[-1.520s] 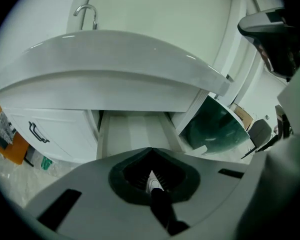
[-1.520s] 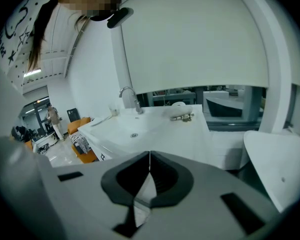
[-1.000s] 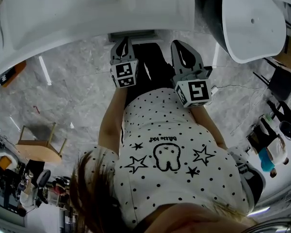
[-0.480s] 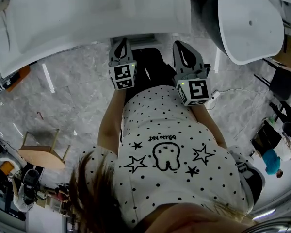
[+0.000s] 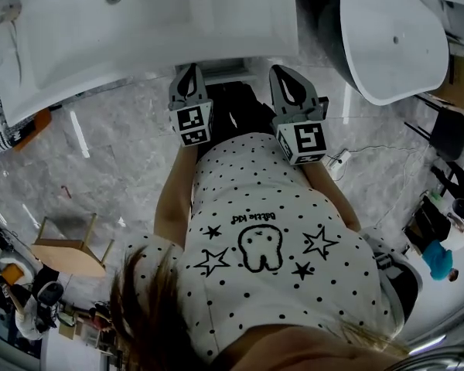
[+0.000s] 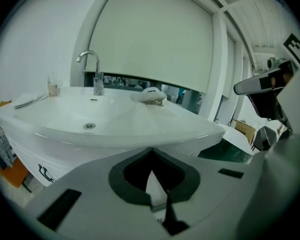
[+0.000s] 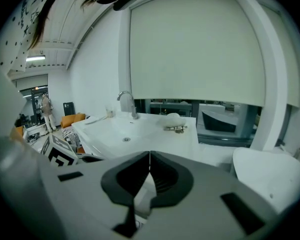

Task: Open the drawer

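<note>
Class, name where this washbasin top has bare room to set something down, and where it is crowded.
Free: the washbasin front, between drain and near edge, and its right corner past the white object. Crowded: the back edge, with cup and tap.

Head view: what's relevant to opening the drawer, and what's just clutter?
Job:
left tool, shut, empty
right tool, shut, empty
cabinet edge under the sink

Lying about:
tap
cup
stool
tub
</note>
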`<move>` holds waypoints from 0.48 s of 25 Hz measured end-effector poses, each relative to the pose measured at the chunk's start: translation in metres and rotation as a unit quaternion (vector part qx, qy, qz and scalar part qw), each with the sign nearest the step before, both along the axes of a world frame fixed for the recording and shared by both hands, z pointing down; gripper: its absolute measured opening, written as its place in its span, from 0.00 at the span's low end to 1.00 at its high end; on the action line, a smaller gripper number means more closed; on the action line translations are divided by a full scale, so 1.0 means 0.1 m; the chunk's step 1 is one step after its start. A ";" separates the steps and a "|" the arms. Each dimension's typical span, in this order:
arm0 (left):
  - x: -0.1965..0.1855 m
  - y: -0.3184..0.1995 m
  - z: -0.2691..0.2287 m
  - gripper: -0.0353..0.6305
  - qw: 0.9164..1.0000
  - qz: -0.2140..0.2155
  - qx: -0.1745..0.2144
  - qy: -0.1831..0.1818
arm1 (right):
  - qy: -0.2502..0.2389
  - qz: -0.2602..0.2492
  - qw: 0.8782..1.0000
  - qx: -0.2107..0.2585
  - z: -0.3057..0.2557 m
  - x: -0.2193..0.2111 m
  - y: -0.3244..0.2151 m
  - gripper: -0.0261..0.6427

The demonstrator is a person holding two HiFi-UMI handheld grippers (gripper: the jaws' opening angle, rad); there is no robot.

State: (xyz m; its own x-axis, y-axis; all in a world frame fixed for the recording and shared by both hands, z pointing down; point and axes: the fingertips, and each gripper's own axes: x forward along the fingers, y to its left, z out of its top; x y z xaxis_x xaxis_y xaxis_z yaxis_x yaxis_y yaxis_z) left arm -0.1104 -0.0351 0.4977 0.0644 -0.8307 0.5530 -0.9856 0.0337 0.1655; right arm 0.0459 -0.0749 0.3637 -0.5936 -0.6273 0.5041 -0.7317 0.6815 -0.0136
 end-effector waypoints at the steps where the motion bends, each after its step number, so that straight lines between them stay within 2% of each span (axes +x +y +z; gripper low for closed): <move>1: 0.00 0.00 -0.03 0.06 1.000 -0.002 -0.001 0.002 | 0.000 -0.001 1.000 0.001 -0.01 -0.01 0.00 0.06; 12: -0.18 -0.25 -0.75 0.06 0.996 -0.028 0.082 -0.012 | -0.018 -0.028 0.999 0.029 -0.12 -0.10 -0.09 0.06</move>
